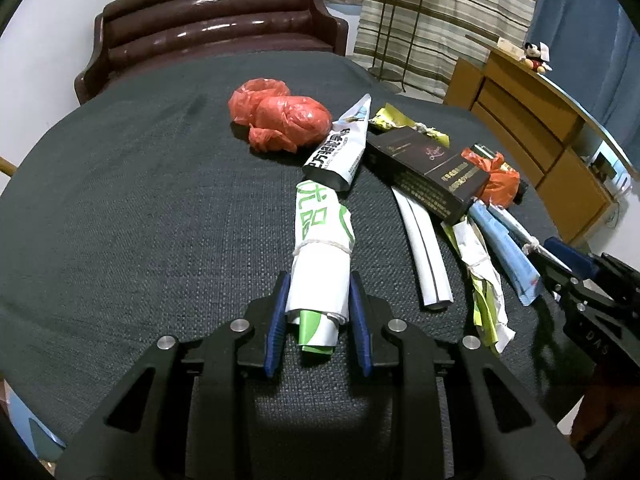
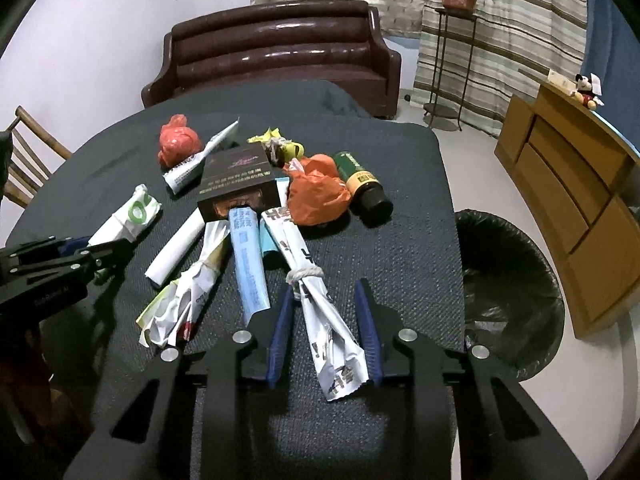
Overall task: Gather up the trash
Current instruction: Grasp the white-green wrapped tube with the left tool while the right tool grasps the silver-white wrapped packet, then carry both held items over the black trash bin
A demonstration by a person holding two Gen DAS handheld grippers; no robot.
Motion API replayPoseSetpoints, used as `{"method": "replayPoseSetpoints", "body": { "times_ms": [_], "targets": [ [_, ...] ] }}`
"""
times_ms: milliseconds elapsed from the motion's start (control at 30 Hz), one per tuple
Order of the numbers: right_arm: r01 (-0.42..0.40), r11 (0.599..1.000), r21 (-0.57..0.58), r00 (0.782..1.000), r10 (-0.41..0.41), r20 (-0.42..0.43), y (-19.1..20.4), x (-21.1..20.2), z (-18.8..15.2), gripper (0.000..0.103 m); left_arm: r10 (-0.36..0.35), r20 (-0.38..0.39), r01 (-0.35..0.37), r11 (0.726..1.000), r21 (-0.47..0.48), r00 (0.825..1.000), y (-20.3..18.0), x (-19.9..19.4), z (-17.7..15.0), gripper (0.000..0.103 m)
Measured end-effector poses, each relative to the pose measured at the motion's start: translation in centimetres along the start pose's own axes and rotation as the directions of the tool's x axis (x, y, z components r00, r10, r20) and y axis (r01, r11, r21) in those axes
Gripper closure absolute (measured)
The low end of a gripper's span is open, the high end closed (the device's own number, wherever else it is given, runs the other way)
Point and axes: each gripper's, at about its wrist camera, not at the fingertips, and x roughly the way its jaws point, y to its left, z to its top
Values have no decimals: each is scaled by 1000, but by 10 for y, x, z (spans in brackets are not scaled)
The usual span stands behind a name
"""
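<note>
Trash lies on a dark cloth table (image 1: 120,208). My left gripper (image 1: 318,284) has its blue pads against both sides of a rolled white-and-green wrapper (image 1: 320,256) tied with string; it is shut on it, and the wrapper still lies on the table. My right gripper (image 2: 326,292) is open around a rolled white wrapper with dark print (image 2: 320,312), tied with string; there is a gap on the right side. A black bin (image 2: 508,284) stands at the table's right edge.
More trash: a red bag (image 1: 280,120), a black carton (image 1: 428,168), an orange bag (image 2: 316,192), a dark bottle (image 2: 364,184), a blue sachet (image 2: 250,268), a crumpled wrapper (image 2: 184,300), a white strip (image 1: 424,256). A sofa (image 2: 276,52) stands behind, a wooden cabinet (image 2: 572,184) at right.
</note>
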Motion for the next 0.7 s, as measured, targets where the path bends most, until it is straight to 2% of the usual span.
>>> {"method": "replayPoseSetpoints", "body": {
  "times_ms": [133,200,300,467,533,600,700],
  "targets": [
    [-6,1000,4,1000,6,3,0,-1,-2,79,-7,5,8,1000,-7,1000,0,1,-1,71],
    [-6,1000,3,1000,6,4,1,-1,-2,85,-7,8,7,1000,-4,1000,-1,1,0,65],
    [-13,1000,10,1000,13,6,-1,-2,-2,85,-6,16,7,1000,-10,1000,-3,-1,1,54],
    [-20,1000,16,1000,20,9,-1,-3,-3,85,1,22,0,1000,-25,1000,-2,0,4,53],
    [-22,1000,19,1000,22,9,-1,-3,-3,85,-1,18,2,999,-41,1000,1,3,5,55],
    [-26,999,23,1000,26,11,-2,-3,-4,86,-10,16,10,999,-45,1000,2,4,5,74],
    [-37,999,31,999,37,13,-2,-3,-4,86,-25,22,26,999,-47,999,4,4,4,75]
  ]
}}
